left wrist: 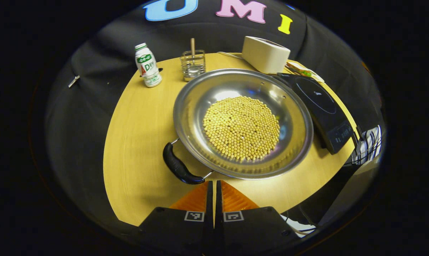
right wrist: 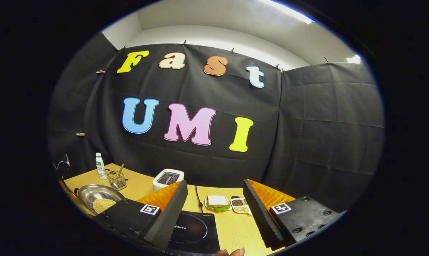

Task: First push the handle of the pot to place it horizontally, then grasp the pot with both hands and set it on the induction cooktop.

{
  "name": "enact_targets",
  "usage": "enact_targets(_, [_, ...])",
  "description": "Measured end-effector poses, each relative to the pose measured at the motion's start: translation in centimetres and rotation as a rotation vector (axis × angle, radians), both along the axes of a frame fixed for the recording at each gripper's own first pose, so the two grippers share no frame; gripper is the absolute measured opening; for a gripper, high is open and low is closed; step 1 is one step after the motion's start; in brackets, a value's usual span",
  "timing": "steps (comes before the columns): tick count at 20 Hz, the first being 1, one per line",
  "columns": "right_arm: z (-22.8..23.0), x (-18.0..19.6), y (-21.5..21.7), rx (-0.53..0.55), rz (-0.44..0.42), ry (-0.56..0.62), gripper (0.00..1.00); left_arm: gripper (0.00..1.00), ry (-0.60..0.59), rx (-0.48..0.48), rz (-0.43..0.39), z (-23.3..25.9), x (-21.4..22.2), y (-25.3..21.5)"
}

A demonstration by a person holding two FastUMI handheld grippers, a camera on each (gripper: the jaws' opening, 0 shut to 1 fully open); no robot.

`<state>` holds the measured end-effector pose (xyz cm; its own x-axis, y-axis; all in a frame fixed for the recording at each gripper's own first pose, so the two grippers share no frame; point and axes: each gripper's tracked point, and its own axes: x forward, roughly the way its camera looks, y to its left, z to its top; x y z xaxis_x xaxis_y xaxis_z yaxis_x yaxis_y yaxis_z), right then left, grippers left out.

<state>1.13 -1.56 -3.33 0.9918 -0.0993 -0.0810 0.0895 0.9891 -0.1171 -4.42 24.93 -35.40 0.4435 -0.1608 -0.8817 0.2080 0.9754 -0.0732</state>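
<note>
Yellow table (left wrist: pixel 139 135) carries the bean-filled pot (left wrist: pixel 243 122) beside the induction cooktop (left wrist: pixel 321 106); left claw (left wrist: pixel 214 186) pressed together near the pot's black handle (left wrist: pixel 179 165), right claw (right wrist: pixel 214 202) spread wide.

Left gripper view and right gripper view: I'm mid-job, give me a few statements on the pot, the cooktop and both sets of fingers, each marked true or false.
1. The pot holds a heap of yellow beans. True.
2. The pot already sits on the induction cooktop. False: it rests on the wooden table, beside the cooktop.
3. The left gripper has its fingers closed together, just short of the pot's rim. True.
4. The left gripper clamps the black handle. False: the handle lies free, beside the fingertips.
5. The right gripper has its fingers shut. False: they are spread wide, over the cooktop.
6. A white toaster stands behind the pot. True.
</note>
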Motion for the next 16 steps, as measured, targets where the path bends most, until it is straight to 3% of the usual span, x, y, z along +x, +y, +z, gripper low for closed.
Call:
enact_targets(8, [-0.9, -0.4, 0.3, -0.042, -0.017, 0.032, 0.98, 0.05, -0.018, -0.045, 0.118, -1.5, 3.9, 3.7])
enact_targets(16, [-1.2, -0.9, 0.2, -0.069, -0.039, 0.054, 0.98, 0.05, -0.017, -0.003, 0.115, -2.8, 8.8, 5.8])
